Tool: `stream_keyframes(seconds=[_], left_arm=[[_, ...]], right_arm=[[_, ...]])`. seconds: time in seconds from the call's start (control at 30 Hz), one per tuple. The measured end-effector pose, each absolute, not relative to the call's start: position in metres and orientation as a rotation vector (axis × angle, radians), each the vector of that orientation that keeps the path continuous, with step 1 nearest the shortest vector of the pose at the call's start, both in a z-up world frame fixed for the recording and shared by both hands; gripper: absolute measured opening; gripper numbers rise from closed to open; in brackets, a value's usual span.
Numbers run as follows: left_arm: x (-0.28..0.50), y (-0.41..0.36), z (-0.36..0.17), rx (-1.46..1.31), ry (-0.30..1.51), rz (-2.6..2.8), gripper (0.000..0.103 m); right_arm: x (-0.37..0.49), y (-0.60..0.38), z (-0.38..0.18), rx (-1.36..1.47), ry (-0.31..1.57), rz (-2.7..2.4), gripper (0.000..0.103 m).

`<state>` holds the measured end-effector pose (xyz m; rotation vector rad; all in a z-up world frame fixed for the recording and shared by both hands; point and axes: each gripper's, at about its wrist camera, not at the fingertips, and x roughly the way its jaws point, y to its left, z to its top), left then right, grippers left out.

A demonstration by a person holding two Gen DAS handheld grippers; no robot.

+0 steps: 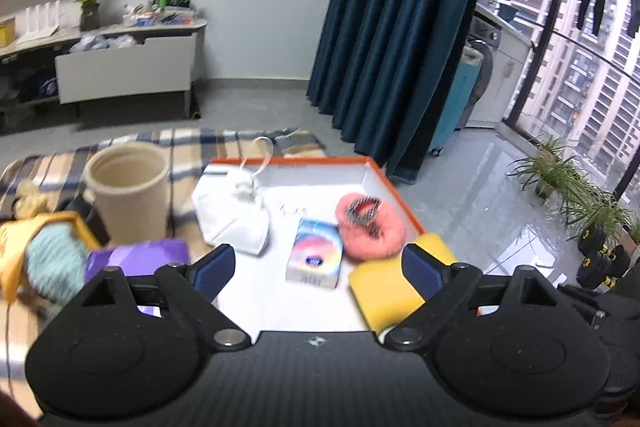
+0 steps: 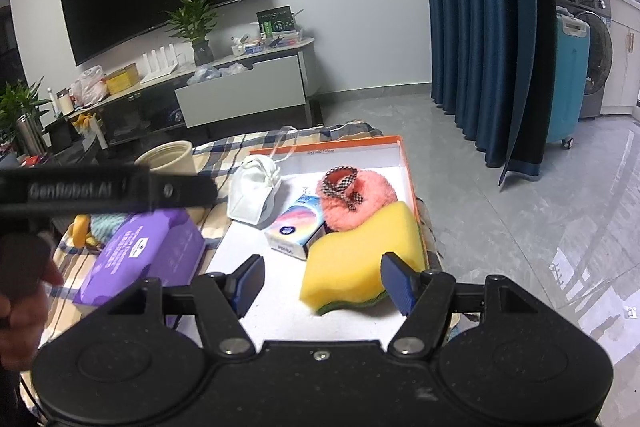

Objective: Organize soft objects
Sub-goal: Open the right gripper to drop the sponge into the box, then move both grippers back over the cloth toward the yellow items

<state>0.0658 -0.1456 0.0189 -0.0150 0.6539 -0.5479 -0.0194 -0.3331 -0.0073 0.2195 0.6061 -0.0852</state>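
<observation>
**Both grippers empty above the tray**

While the left gripper [image 1: 316, 269] hangs with its jaws spread wide and nothing between them, the right gripper [image 2: 322, 279] does likewise, released over the near end of the tray [image 2: 408, 163]. In the right wrist view the orange-rimmed tray fills the centre of the frame. Inside it lie a white mask [image 2: 254, 189] at the upper left, a pink puff [image 2: 360, 199] at the upper right, a tissue pack [image 2: 296, 227] between them and lower, and a yellow sponge [image 2: 356, 259] at the lower right, its edge touching the pack and the puff. Outside the tray, at the left of the frame on the plaid cloth [image 2: 224, 155], sits a purple pack [image 2: 148, 255], just beside the tray's edge. A beige cup [image 1: 128, 191] stands upright at centre left in the left wrist view, with a teal yarn ball [image 1: 54, 263] blurred near the left edge.
</observation>
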Motion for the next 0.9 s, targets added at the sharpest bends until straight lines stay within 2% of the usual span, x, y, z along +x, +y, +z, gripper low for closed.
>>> stream_keyframes(seconds=[0.9], left_arm=[[0.024, -0.067, 0.018, -0.048, 0.629, -0.363, 0.097]], right_arm=[[-0.019, -0.24, 0.018, 0.131, 0.589, 0.056, 0.079]])
